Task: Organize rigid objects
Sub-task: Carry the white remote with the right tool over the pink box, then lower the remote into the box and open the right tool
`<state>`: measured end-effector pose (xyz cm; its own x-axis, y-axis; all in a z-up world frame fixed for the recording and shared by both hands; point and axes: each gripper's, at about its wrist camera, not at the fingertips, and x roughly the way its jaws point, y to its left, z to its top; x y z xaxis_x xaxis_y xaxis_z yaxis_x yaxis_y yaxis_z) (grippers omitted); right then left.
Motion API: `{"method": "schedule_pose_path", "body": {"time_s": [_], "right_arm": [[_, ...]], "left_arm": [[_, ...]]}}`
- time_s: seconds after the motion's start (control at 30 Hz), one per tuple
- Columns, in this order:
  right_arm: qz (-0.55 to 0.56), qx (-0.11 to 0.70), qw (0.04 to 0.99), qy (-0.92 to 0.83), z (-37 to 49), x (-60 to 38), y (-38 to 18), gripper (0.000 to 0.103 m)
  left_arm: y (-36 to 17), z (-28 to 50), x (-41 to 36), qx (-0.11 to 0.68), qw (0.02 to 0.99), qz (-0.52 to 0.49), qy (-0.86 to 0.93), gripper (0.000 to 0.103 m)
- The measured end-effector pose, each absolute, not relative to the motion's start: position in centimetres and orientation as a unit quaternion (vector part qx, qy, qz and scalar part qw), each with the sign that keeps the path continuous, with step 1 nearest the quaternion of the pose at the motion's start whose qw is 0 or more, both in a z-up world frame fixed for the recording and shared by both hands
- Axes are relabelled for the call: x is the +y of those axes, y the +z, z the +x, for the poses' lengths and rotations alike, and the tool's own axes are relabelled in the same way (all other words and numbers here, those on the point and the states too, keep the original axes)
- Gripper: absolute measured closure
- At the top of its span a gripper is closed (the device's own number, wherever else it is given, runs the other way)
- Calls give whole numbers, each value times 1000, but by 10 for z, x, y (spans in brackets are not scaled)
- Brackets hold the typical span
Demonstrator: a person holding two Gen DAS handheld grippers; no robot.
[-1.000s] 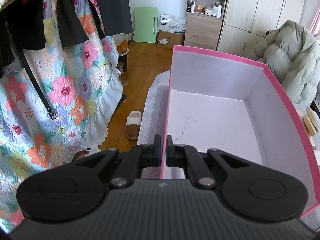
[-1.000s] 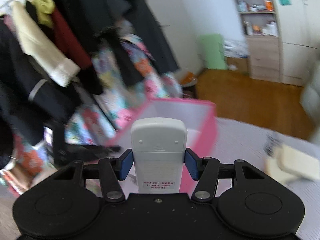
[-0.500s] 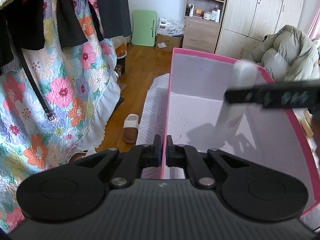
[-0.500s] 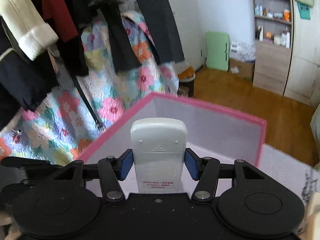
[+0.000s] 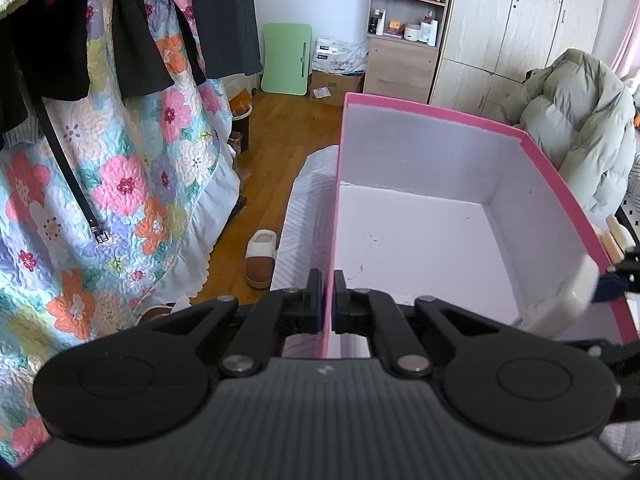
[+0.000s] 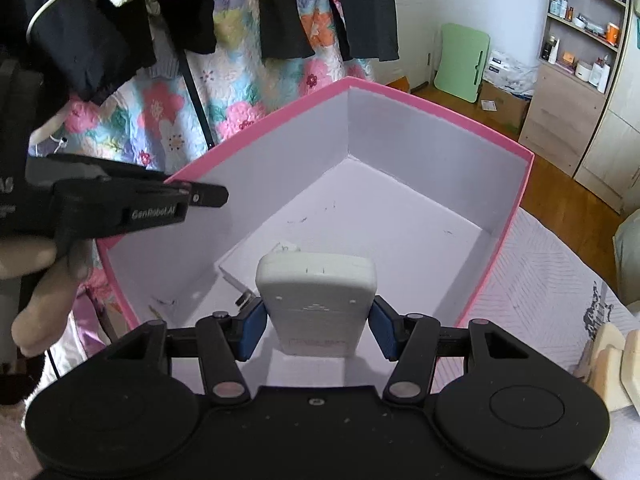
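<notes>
Left tool (image 5: 327,300) pinches the pink box (image 6: 500,240) wall; right tool (image 6: 316,322) grips the white remote (image 6: 316,284). Releasing high risks a bounce.

My box (image 5: 552,168) w/ pink walls sits on a bed cover (image 6: 532,264), pale lilac w/ a zigzag stitch, which shows past its right side in my right view and along its left side (image 5: 304,224) in my left view. At the right edge, 2 pale cream blocks (image 6: 612,360) lie on the same cover. Beyond the cover is wood floor (image 5: 288,136), w/ 1 brown slipper (image 5: 261,258) on it by the cover's edge.
</notes>
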<state>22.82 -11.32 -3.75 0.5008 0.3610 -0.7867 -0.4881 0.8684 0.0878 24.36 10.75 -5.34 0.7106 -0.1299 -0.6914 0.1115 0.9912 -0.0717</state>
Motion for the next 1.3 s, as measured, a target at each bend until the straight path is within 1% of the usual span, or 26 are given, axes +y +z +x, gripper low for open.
{"method": "schedule_pose_path", "body": {"time_s": [0.23,0.4,0.57,0.67,0.73,0.8,0.97,1.03,1.1,1.2,1.3], "right_arm": [[-96,430,862,249,212,-106,-38,42],[-54,417,876,236,221,-111,-39,42],[-24,358,909,209,254,-107,-34,42],[-17,339,918,205,278,-100,-31,42],[-42,372,905,202,288,-94,-37,42],[-82,421,879,207,286,-87,-47,42],[-129,441,856,236,262,-80,-53,42],[-138,447,853,233,260,-73,-56,40],[-133,457,847,238,259,-70,-57,38],[-86,464,847,246,252,-81,-52,37],[-21,434,861,263,236,-104,-35,35]], "left_arm": [[-54,243,107,375,925,-7,-67,100],[-54,243,107,375,925,-8,-67,100],[-53,243,106,375,925,-7,-67,100],[-53,244,107,376,924,-9,-67,100],[-54,243,106,375,925,-6,-68,100],[-54,243,106,375,924,-5,-70,100],[-55,244,107,375,924,-5,-72,100],[-55,245,107,375,924,-6,-72,100],[-55,246,108,377,923,-9,-72,100],[-54,247,106,381,922,-14,-70,100],[-55,248,107,382,922,-14,-69,100]]}}
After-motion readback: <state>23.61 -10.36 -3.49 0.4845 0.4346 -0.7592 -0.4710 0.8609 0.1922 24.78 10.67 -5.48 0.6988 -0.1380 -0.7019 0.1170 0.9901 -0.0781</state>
